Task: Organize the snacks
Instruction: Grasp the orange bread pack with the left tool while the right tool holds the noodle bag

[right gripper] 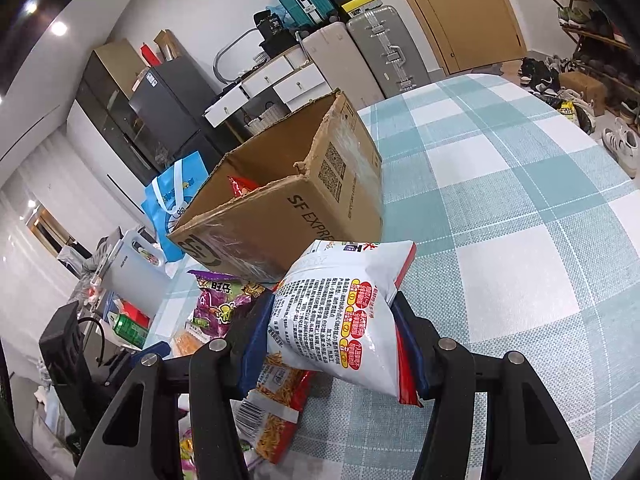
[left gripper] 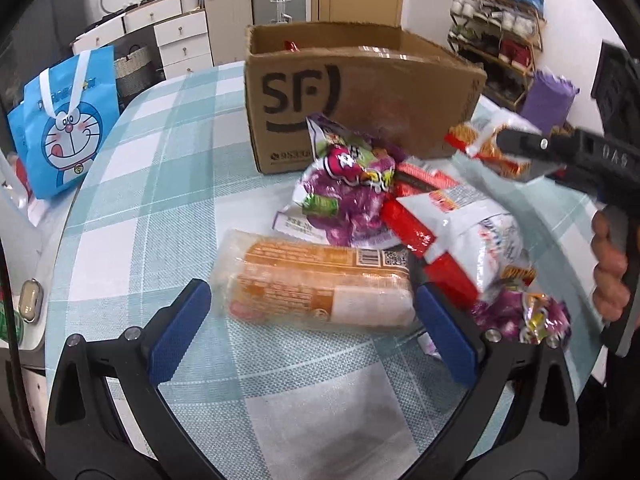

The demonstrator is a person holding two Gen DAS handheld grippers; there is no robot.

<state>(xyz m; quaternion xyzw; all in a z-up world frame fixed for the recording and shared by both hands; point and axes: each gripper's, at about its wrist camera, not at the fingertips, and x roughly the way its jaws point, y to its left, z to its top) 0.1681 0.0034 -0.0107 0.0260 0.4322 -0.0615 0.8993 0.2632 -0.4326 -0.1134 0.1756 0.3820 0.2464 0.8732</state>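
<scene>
Your right gripper [right gripper: 332, 344] is clamped narrow on a white-and-red snack bag [right gripper: 344, 308], blue pads pressing both sides, bag lifted off the checked tablecloth [right gripper: 520, 220] just in front of the SF cardboard box [right gripper: 288, 208]. It points down toward the box, w/ your hand [left gripper: 610, 264] round the handle.

Your left gripper [left gripper: 312, 320] is spread wide, fingers [left gripper: 180, 328] either side of the orange wrapped pack [left gripper: 316, 284] lying on the cloth near the front edge; can't tell if the pads touch it. It's angled steeply down.

Purple candy bag [left gripper: 344, 192] & other packets sit piled btw that pack and the box. A red packet [right gripper: 240, 186] is already inside the box.
</scene>
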